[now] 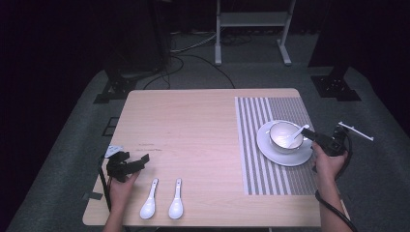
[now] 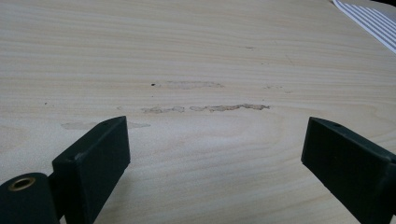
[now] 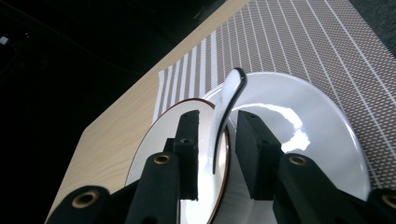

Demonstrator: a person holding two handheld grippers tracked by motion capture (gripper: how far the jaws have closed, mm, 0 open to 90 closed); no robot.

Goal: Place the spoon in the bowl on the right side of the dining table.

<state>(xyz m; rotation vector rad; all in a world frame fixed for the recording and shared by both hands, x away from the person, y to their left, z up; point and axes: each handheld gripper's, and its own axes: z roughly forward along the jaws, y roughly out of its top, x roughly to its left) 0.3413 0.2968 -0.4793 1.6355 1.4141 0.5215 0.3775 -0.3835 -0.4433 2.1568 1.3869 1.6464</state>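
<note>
The right tool [image 3: 217, 149] brackets the handle of a spoon [image 3: 224, 114] leaning in the bowl [image 1: 285, 137] on the plate [image 1: 270, 151], far right; its jaws look slightly parted, though contact is unclear. The left tool [image 1: 138, 163] rests released on the surface [image 1: 193, 125] near two spoons [image 1: 163, 199]. Likely next: withdraw and fetch another.

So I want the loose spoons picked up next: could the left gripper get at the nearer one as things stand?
Probably yes. The left gripper is open over bare table, and the nearer spoon lies just in front of that hand with nothing between them.
</note>
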